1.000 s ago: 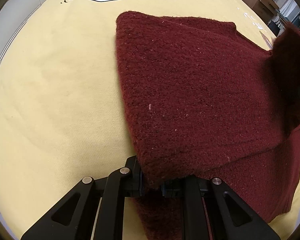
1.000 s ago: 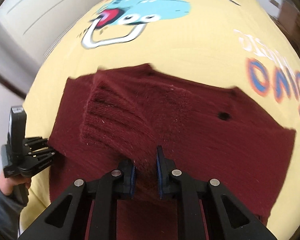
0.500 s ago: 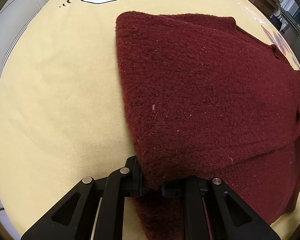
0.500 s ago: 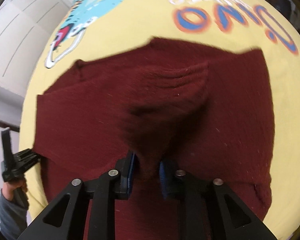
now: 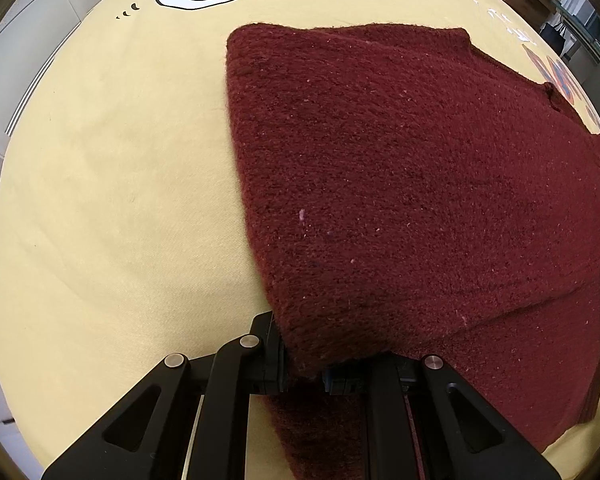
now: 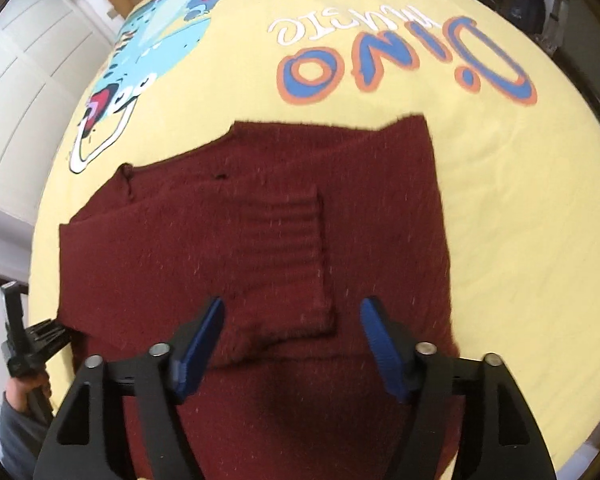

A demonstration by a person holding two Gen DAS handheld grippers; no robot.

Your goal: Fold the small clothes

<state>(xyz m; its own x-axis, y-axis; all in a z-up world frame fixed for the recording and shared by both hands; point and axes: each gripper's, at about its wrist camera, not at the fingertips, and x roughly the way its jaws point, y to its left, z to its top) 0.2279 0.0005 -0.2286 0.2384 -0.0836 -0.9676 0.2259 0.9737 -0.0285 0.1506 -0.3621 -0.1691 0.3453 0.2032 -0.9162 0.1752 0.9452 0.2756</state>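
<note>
Below the opening right claw [image 6: 292, 344] lies the sweater's cuff [image 6: 288, 236].

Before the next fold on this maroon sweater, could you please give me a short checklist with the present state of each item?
1. Left gripper clamped on the sweater edge: ok, knit is pinched between its jaws.
2. Right gripper free of fabric: ok, its jaws are opening and the blue pads stand clear above the knit.
3. Sleeve cuff laid across the body: ok, it rests flat on the sweater.
4. Sweater fully on the yellow cloth: cannot tell, the near edge is hidden by the grippers.
5. Lower layers smooth: cannot tell, they are covered.
</note>
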